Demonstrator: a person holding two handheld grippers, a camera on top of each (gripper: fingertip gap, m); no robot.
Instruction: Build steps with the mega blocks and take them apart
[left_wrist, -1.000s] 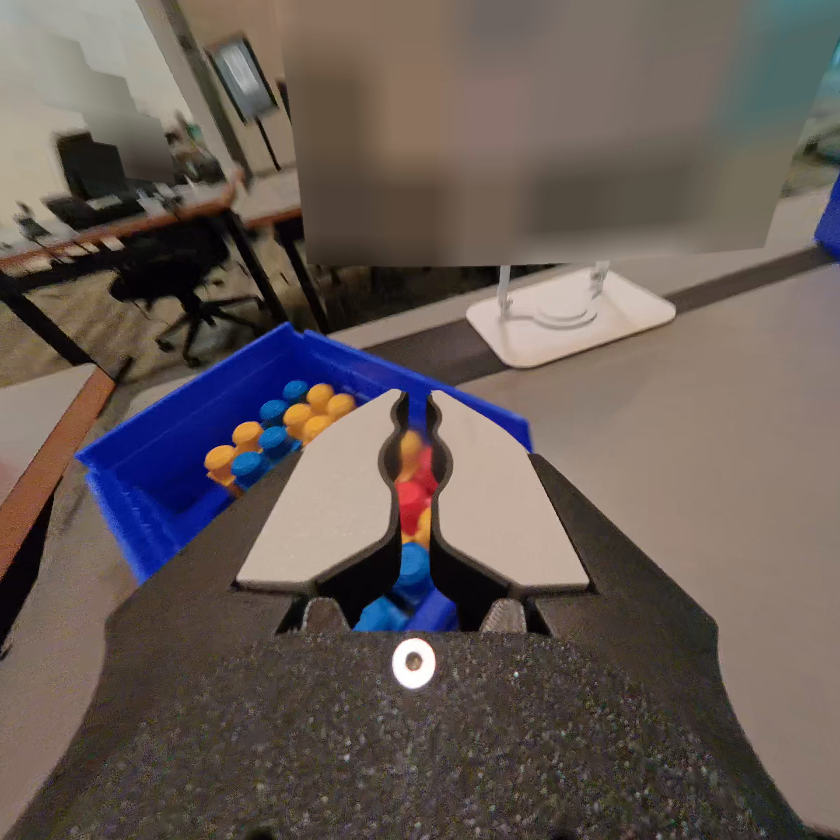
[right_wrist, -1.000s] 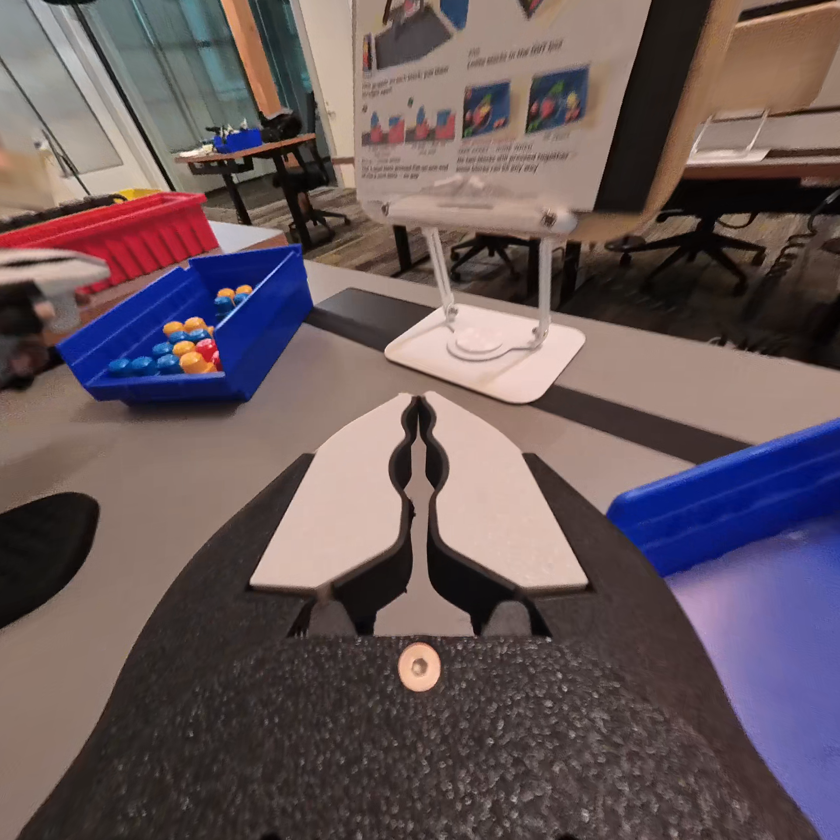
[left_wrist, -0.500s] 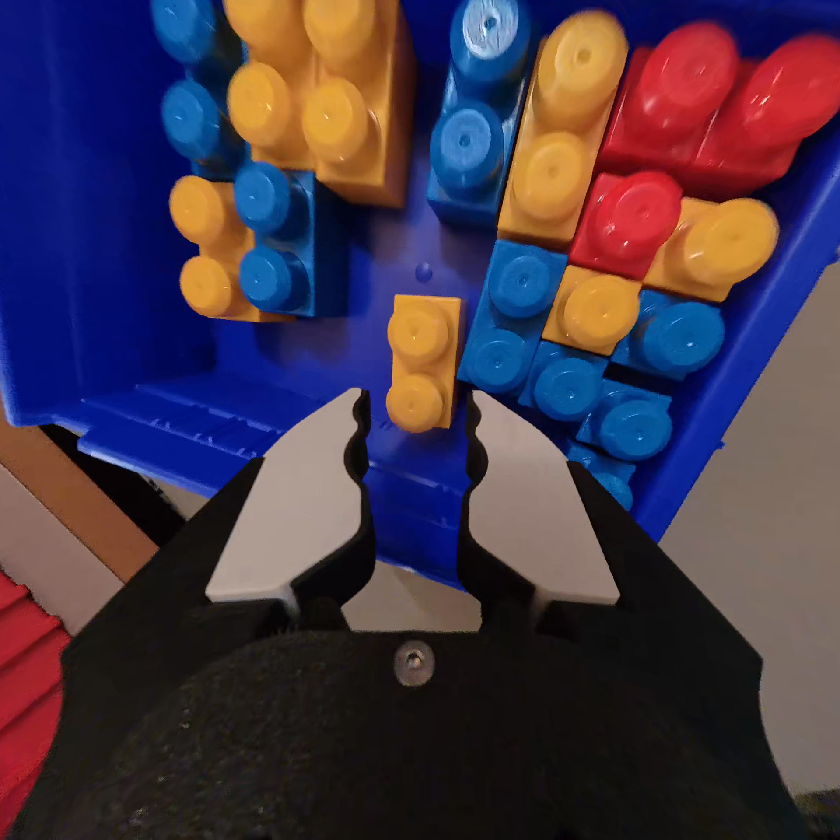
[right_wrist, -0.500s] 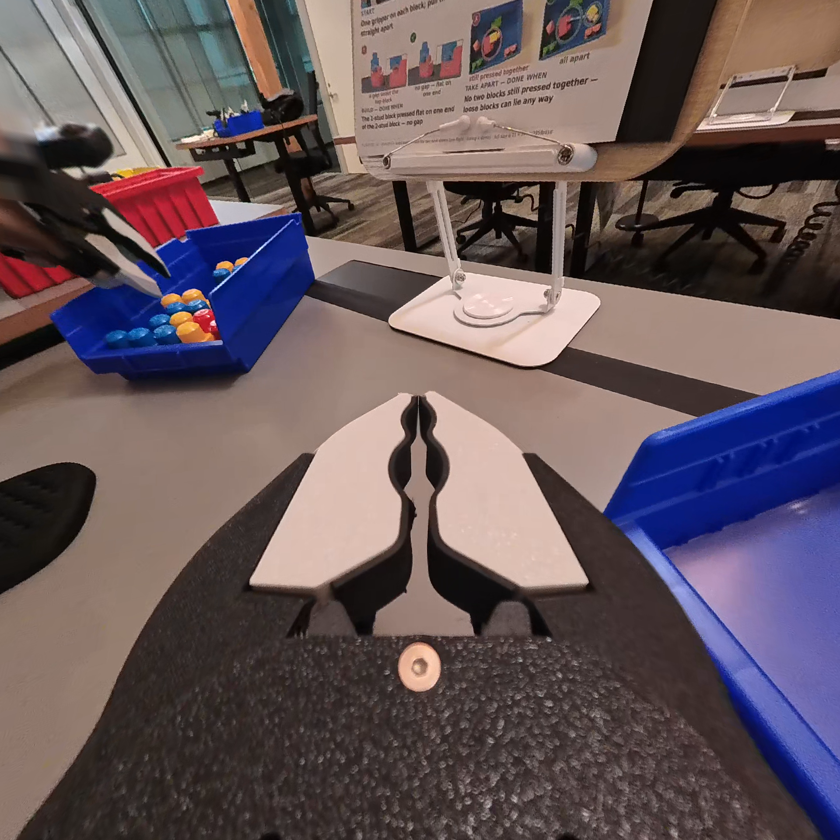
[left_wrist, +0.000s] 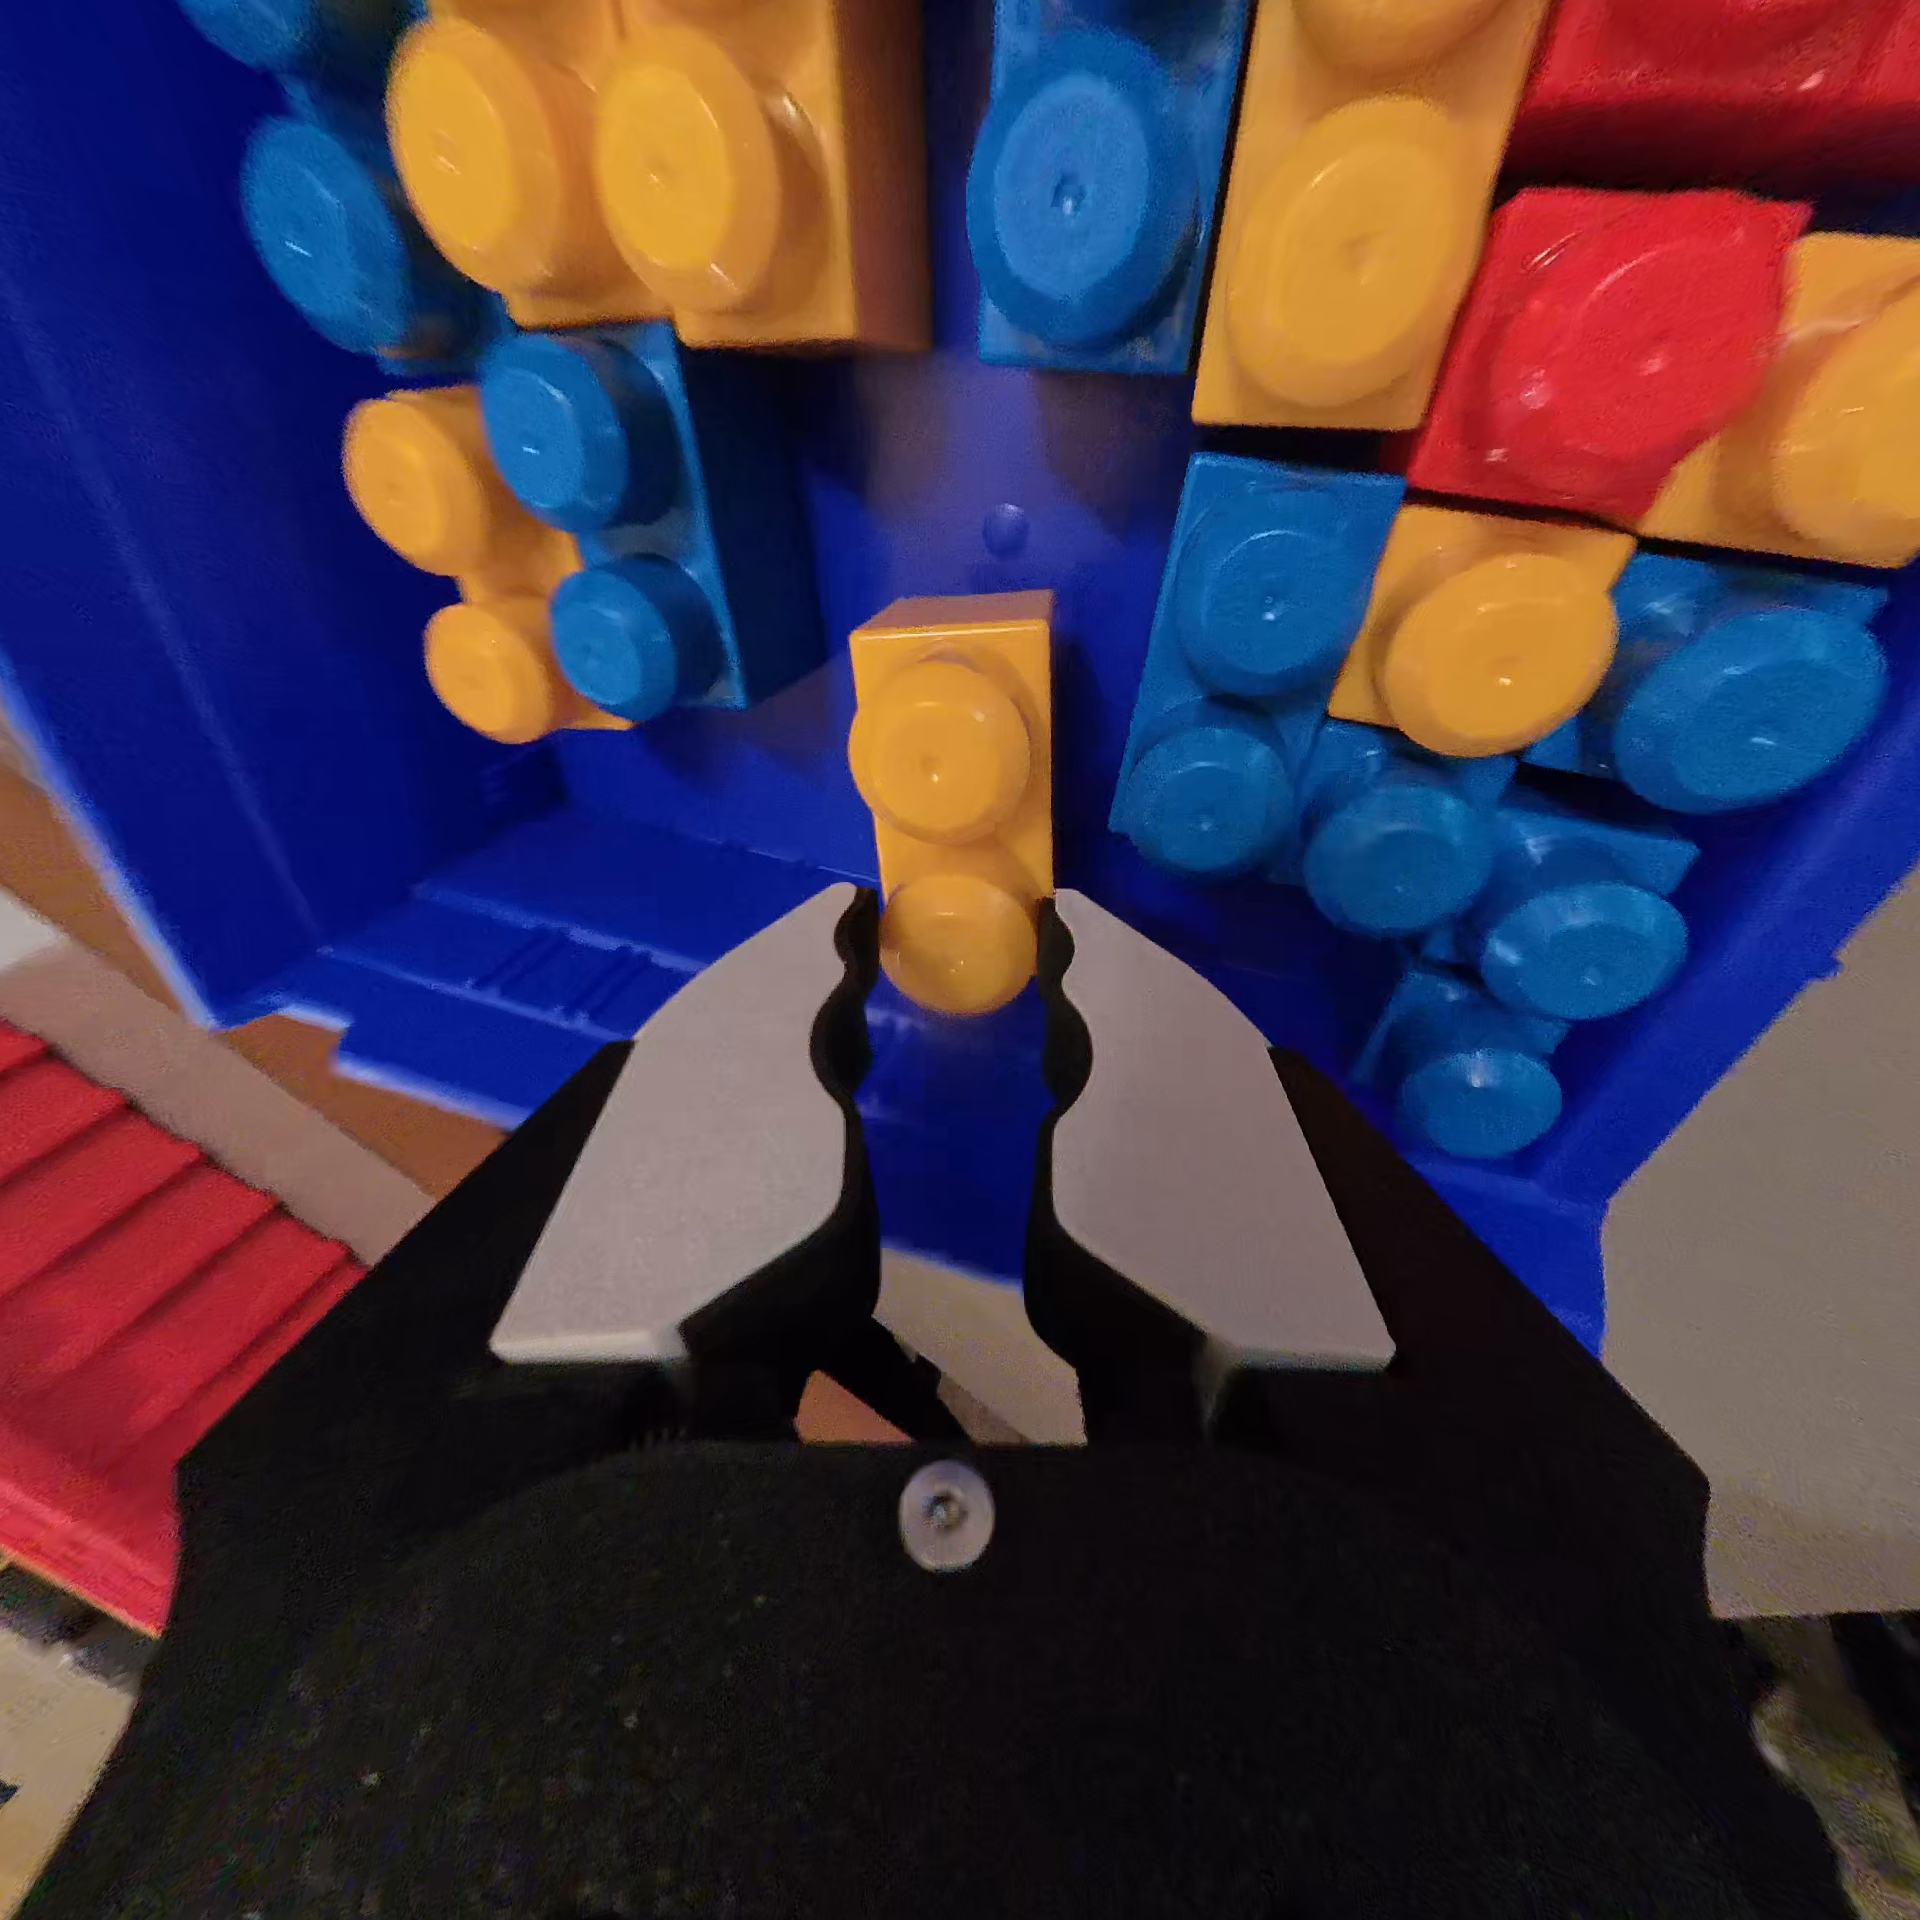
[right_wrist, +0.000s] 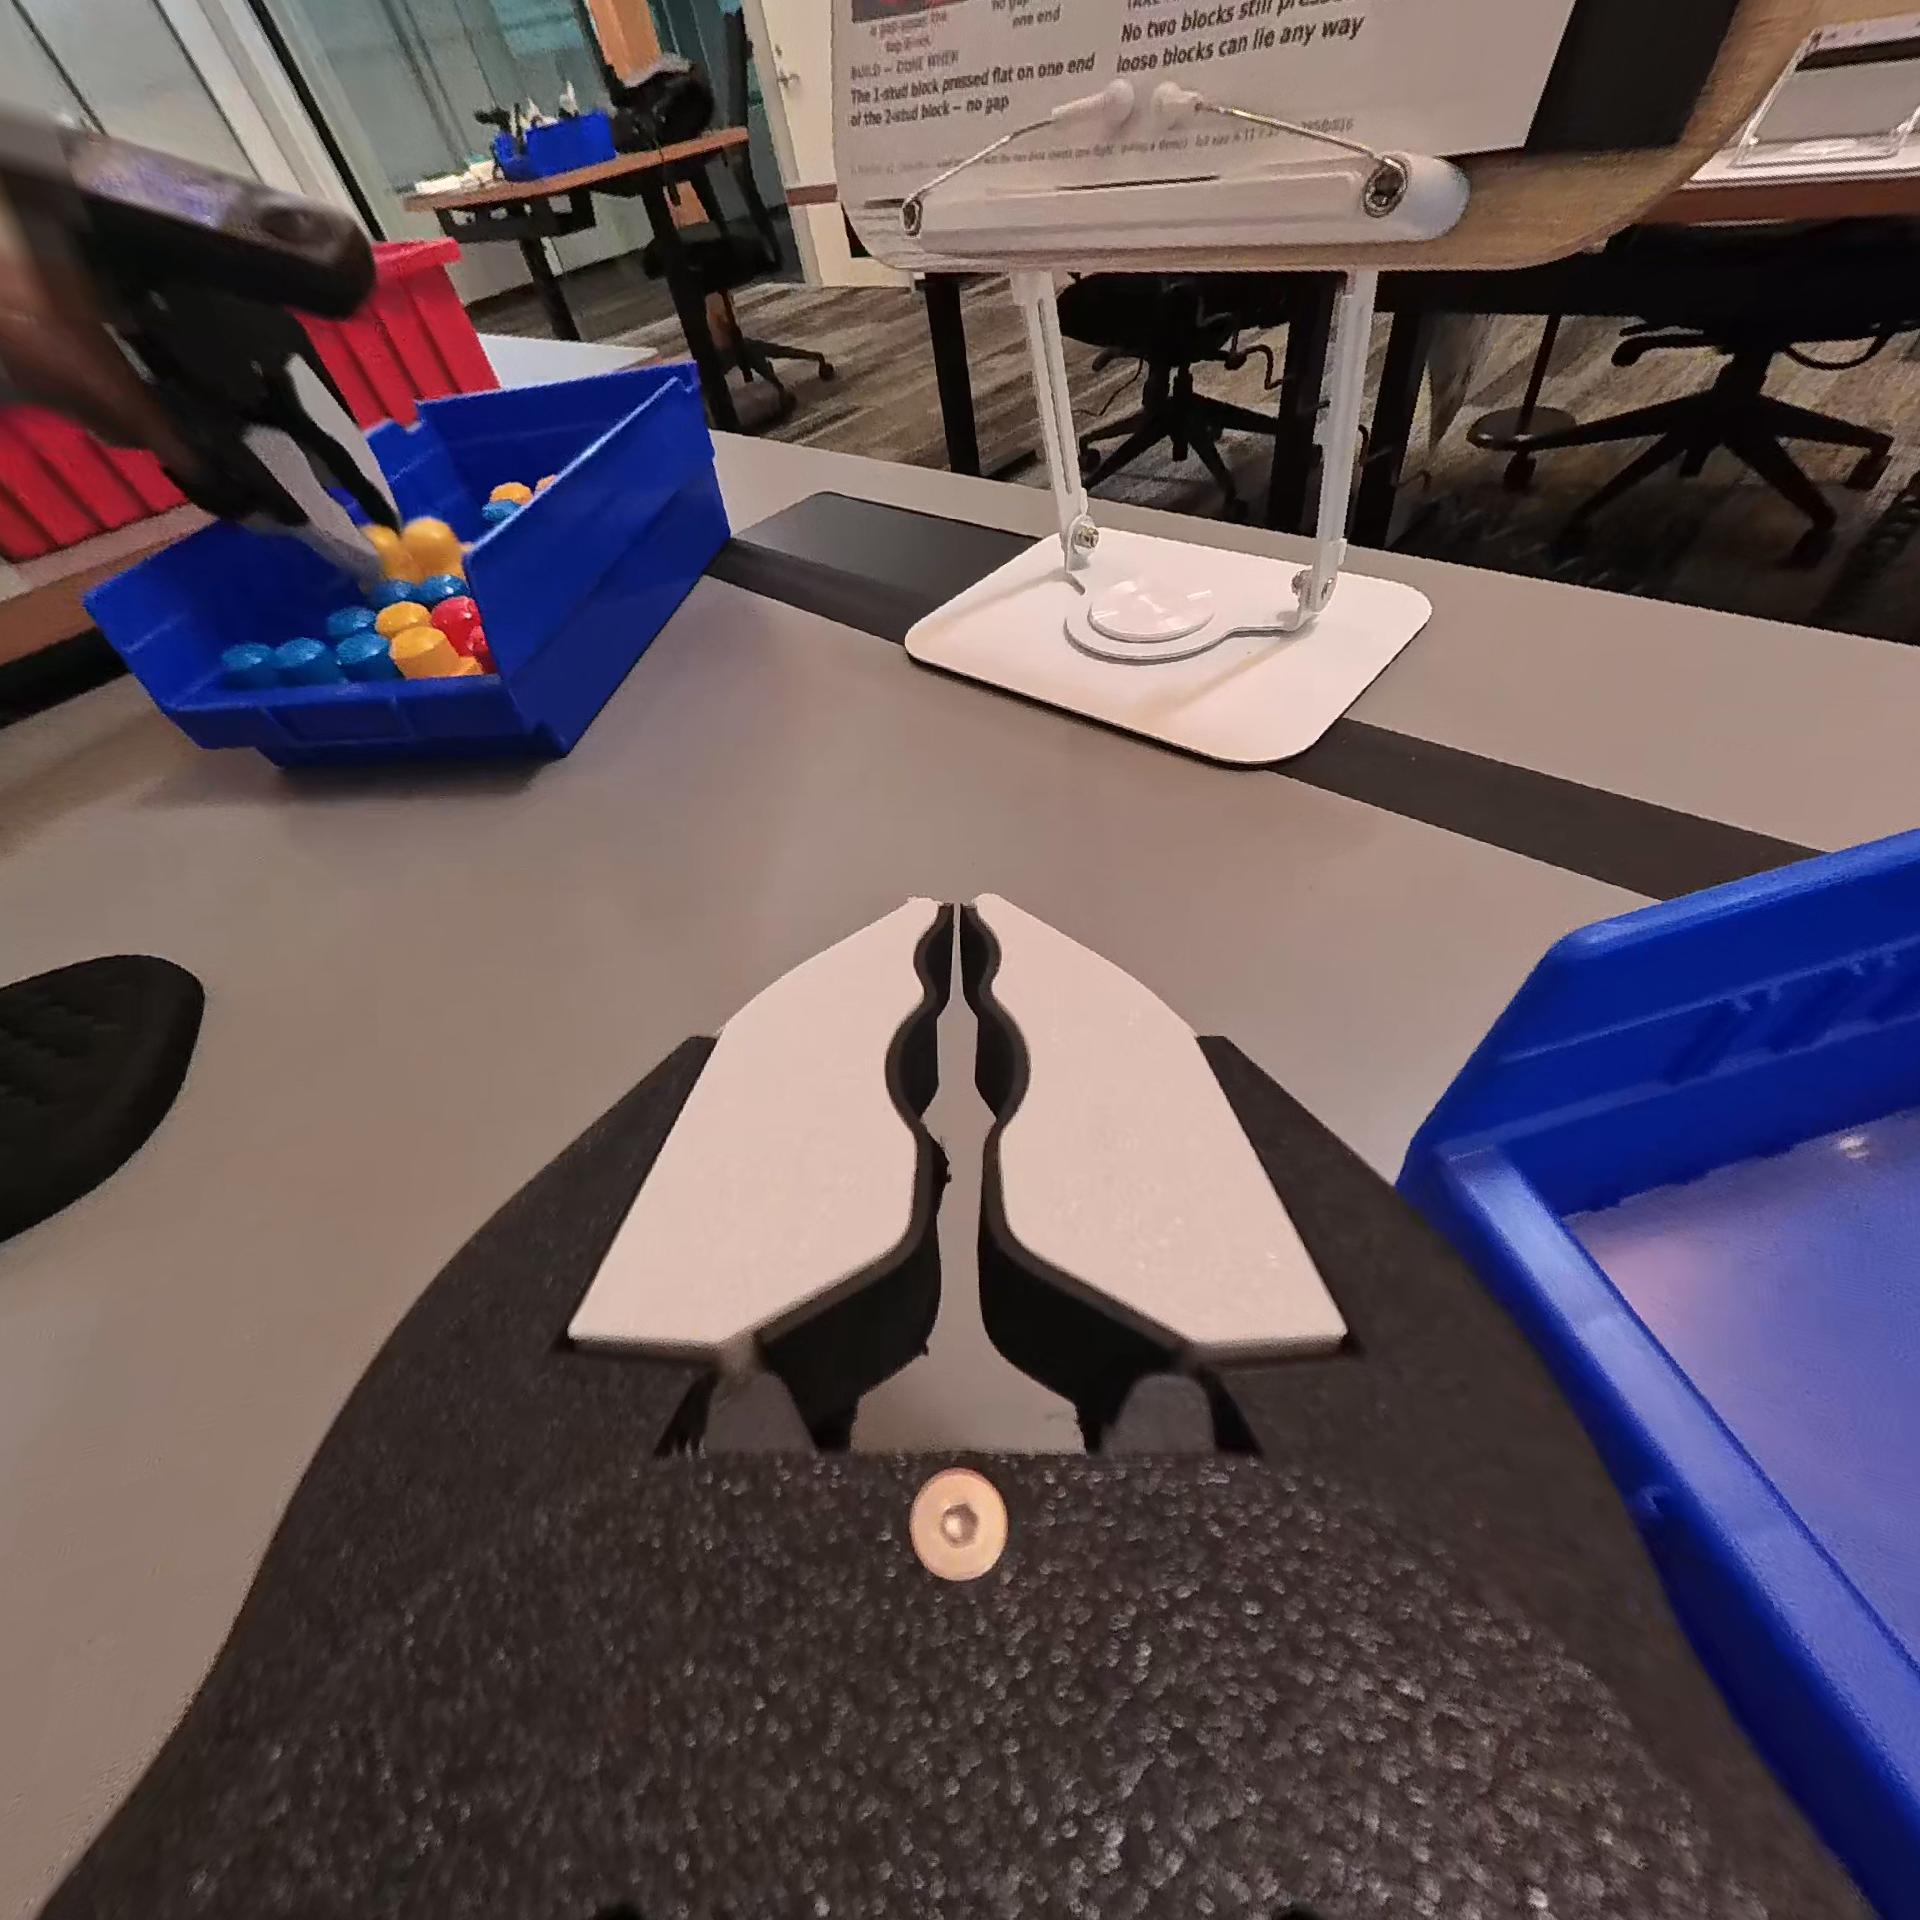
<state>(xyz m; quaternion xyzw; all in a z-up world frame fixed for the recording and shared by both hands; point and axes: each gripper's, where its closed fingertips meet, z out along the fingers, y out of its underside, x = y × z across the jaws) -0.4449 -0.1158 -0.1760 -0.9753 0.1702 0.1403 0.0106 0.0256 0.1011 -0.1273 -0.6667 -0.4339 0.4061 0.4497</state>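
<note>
Only instruction sheet (right_wrist: 1195, 62) bears writing.

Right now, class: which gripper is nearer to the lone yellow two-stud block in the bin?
Left. The left gripper has its jaws around the yellow two-stud block; the right gripper hangs shut over the grey table, well away.

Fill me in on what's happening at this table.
A person works two handheld tongs. The left tongs reach into the blue bin of mega blocks, their tips on either side of the near stud of a yellow two-stud block. The right tongs hover shut and empty over the grey table, beside a second blue bin.
</note>
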